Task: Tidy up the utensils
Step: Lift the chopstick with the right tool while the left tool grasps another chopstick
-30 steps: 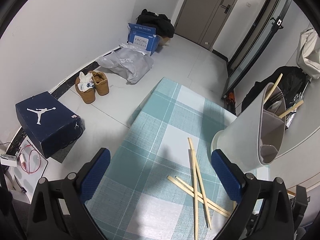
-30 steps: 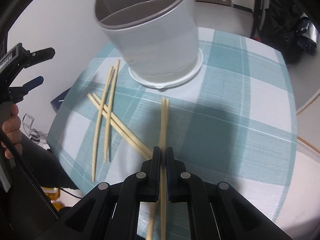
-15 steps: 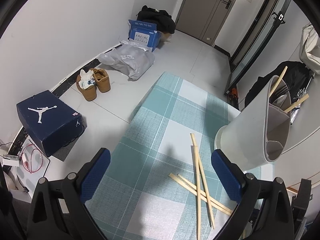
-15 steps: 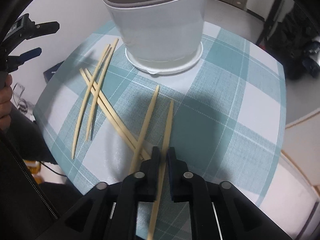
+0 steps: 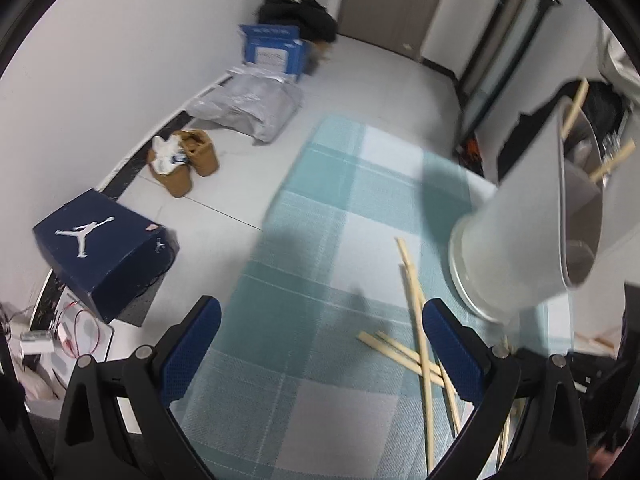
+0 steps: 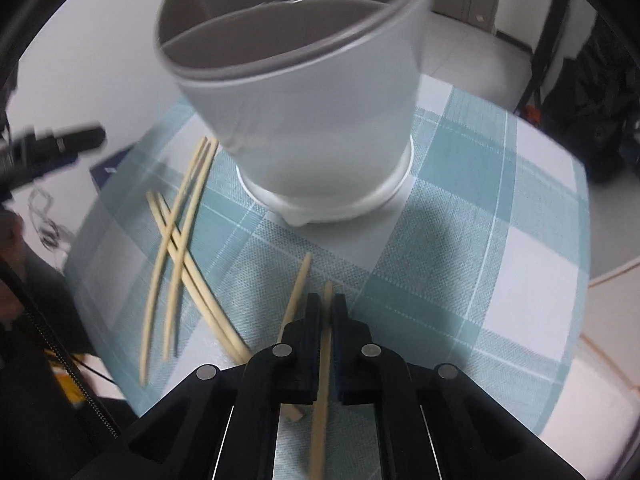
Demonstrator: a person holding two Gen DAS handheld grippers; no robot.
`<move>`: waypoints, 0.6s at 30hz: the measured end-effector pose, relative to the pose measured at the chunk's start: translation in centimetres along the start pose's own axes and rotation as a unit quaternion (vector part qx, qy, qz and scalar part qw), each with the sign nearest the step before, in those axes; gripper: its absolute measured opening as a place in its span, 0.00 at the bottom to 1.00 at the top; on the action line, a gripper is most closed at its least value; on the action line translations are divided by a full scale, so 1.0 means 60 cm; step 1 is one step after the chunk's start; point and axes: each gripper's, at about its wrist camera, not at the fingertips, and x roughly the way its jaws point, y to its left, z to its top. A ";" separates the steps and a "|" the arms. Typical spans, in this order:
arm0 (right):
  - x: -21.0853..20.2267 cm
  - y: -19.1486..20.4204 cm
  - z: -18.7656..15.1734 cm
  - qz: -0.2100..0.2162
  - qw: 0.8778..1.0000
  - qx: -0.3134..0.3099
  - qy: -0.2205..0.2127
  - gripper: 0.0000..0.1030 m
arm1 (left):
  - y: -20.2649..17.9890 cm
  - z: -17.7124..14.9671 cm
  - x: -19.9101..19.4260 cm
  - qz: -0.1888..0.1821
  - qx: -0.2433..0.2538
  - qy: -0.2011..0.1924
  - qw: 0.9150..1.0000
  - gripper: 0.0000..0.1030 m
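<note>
My right gripper (image 6: 326, 300) points down at the checked tablecloth (image 6: 480, 208), its jaws closing tight on one wooden chopstick (image 6: 322, 400) that runs back between the fingers. A second chopstick (image 6: 298, 288) lies loose just left of the jaws. Several more chopsticks (image 6: 176, 248) lie crossed at the left. The white divided utensil holder (image 6: 304, 92) stands right ahead. My left gripper (image 5: 320, 344) hangs open over the cloth with nothing between its blue pads (image 5: 192, 344). To its right are the crossed chopsticks (image 5: 416, 304) and the holder (image 5: 520, 240), which has two chopsticks (image 5: 612, 158) in it.
The table edge (image 5: 272, 208) drops to a white floor on the left. Down there lie a dark blue shoe box (image 5: 100, 256), brown shoes (image 5: 184, 164), a grey bag (image 5: 248, 108) and a blue carton (image 5: 276, 48). A dark bag (image 6: 600, 112) sits beyond the table.
A second ago the right gripper held two chopsticks together. It holds one now; the other lies loose to its left. The right gripper has moved closer to the holder.
</note>
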 end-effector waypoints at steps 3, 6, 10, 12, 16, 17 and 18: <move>-0.025 -0.016 0.007 0.014 0.999 0.017 -0.028 0.04 | -0.015 0.000 0.010 -0.001 0.019 0.014 1.000 0.96; -0.058 -0.038 0.007 0.032 0.997 0.041 -0.063 0.04 | -0.036 0.001 0.034 0.004 0.043 0.045 0.998 0.96; -0.096 -0.070 0.003 0.058 0.990 0.081 -0.103 0.04 | -0.054 0.000 0.057 0.009 0.050 0.071 0.996 0.96; -0.114 -0.086 -0.001 0.073 0.985 0.101 -0.121 0.04 | -0.055 0.001 0.067 0.013 0.041 0.083 0.996 0.96; -0.139 -0.119 -0.003 0.089 0.977 0.126 -0.145 0.04 | -0.052 0.010 0.068 0.008 0.022 0.082 0.996 0.96; -0.142 -0.122 -0.001 0.088 0.976 0.130 -0.150 0.04 | -0.052 0.013 0.068 0.006 0.017 0.079 0.997 0.96; -0.144 -0.126 0.002 0.090 0.975 0.133 -0.153 0.04 | -0.054 0.015 0.069 0.006 0.014 0.077 0.997 0.95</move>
